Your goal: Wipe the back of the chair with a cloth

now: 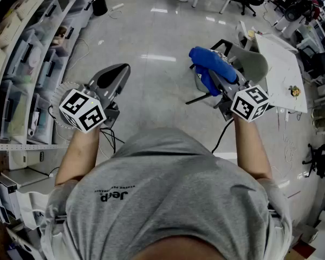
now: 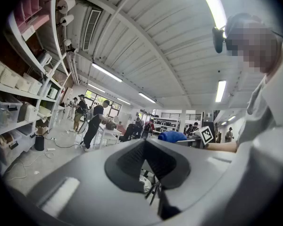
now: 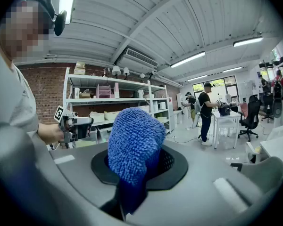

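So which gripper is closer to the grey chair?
Right. The right gripper, clamping the blue cloth, is right up by the grey chair. The left gripper, empty, is well off to its left, over floor.

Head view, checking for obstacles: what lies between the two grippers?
Only bare, glossy grey floor, seen in the head view, between the left gripper and the right gripper clamping the blue fluffy cloth.

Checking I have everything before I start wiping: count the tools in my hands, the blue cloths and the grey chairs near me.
tool: 2 (left tool, right tool)
blue cloth: 1, held in the right tool
grey chair: 1
Total: 4
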Available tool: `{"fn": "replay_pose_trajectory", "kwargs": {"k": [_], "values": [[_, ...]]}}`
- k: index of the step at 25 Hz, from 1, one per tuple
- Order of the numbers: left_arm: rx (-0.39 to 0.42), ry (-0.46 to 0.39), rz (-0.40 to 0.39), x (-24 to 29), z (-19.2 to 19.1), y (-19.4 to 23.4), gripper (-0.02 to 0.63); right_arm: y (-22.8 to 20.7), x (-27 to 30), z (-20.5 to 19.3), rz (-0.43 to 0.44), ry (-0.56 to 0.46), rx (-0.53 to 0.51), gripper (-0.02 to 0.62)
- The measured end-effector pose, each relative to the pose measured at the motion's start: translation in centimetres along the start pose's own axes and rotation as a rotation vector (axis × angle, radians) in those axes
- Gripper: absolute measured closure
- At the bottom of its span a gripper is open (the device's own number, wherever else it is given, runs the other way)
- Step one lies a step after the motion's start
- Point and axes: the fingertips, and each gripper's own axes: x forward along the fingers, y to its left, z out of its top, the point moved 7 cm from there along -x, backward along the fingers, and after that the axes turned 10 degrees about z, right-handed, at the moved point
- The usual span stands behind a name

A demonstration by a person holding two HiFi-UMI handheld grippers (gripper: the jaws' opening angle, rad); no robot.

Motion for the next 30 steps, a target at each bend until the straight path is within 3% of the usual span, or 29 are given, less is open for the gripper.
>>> {"fn": "replay_pose_trajectory", "kwargs": {"k": [14,23,30], "values": [[0.016,0.005,0.017,2.7,-0.1,-3.6,0.557,-2.8,-2.8,0.6,0.045,-0.017,0.021,0.515],[0.021,0.0,0.035,6.9,-1.6,-8.6,0.557,-7.1,-7.8,0.3,0.068,-0.024,0.017,0.515],[0.025,0.001,0.043,9.2,-1.9,-9.6,0.557,-9.9,-9.4,0.3,0.063,-0.042,0.023,0.515]]}}
